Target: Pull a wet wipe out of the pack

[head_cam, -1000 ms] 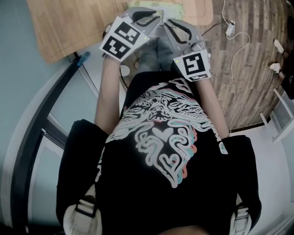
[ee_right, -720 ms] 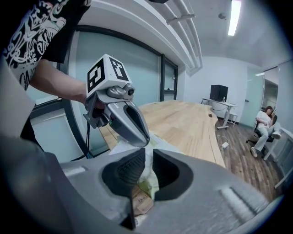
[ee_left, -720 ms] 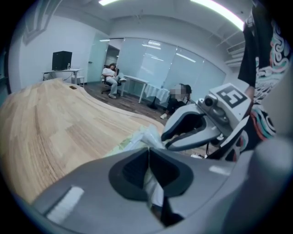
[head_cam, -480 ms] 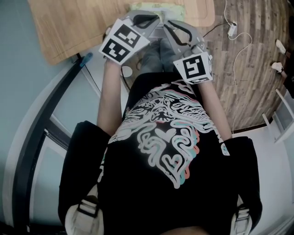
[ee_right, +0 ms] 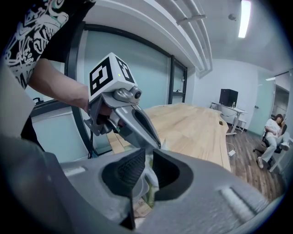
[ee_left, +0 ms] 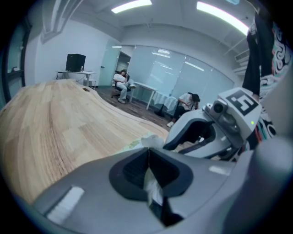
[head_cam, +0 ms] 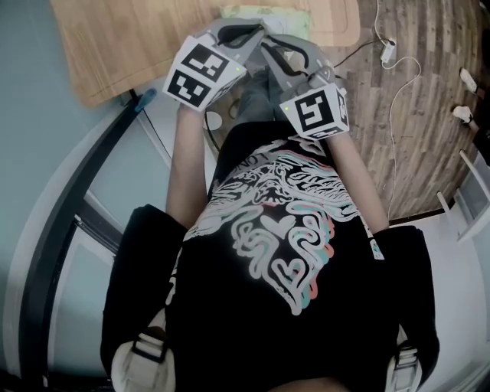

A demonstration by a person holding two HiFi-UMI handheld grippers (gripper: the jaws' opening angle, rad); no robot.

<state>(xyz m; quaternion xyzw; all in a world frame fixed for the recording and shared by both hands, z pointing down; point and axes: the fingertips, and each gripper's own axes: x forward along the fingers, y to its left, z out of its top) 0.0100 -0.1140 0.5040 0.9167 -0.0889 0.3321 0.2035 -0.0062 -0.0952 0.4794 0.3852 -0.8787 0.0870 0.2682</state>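
Observation:
A pale green wipe pack [head_cam: 264, 13] lies on the wooden table [head_cam: 138, 46] near its front edge. Both grippers meet just in front of it. My left gripper [head_cam: 253, 32] is shut, and a strip of white wet wipe [ee_left: 153, 187] is pinched between its pads, with the wipe's tip poking out past them. In the left gripper view the gripper [ee_left: 147, 151] points at the pack's edge [ee_left: 132, 145]. My right gripper [head_cam: 269, 46] comes in from the right. In its own view the right gripper [ee_right: 147, 157] is closed on whitish-green pack film [ee_right: 145, 196].
The table's front edge runs close under the grippers. A white cable and adapter [head_cam: 385, 50] lie on the plank floor at the right. A dark window frame [head_cam: 69, 199] runs along the left. Seated people [ee_left: 121, 82] and desks are far behind.
The right gripper has drifted a little left and up toward the left one, so the jaw tips now sit closer together. The left gripper has hardly moved.

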